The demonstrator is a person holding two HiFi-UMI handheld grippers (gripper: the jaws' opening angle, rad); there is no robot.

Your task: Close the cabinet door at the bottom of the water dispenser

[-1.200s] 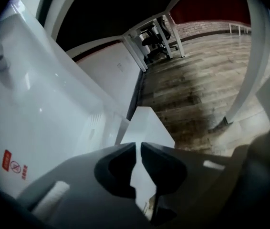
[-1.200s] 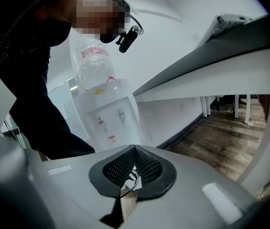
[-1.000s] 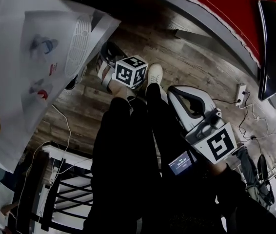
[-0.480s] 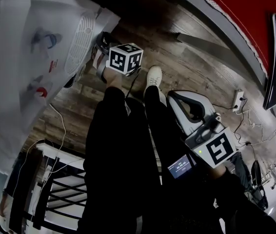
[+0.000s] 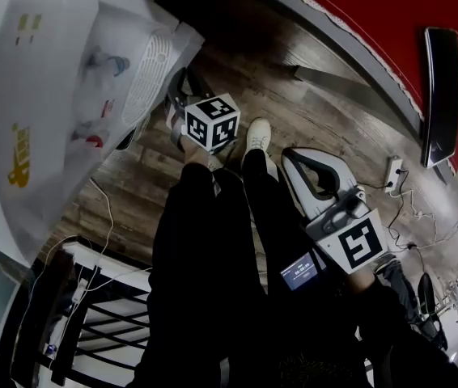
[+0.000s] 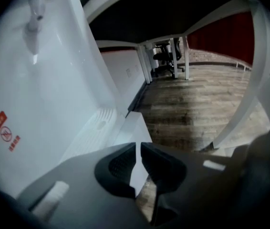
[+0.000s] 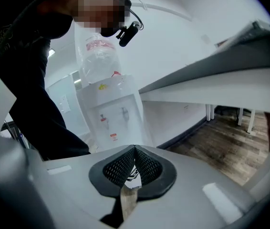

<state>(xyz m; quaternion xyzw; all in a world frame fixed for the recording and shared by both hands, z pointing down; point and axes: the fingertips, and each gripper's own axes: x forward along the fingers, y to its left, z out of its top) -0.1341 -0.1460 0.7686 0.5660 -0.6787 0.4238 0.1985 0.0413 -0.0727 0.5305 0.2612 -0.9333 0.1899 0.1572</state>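
Reading left gripper [image 6: 138, 149]: jaws parted to a slim slit, having just been opening, with nothing between the pads. Just beyond the tips is a white panel edge, taken as the cabinet door [image 6: 136, 128], at the front foot of the water dispenser [image 6: 54, 80]. Judgement: slack jaws suit nudging, not gripping; full closure unconfirmed. Right gripper [image 7: 135, 149]: jaws together, empty, held aside, unneeded.

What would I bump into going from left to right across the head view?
Water dispenser → left gripper → white shoe → right gripper → power strip → black panel.
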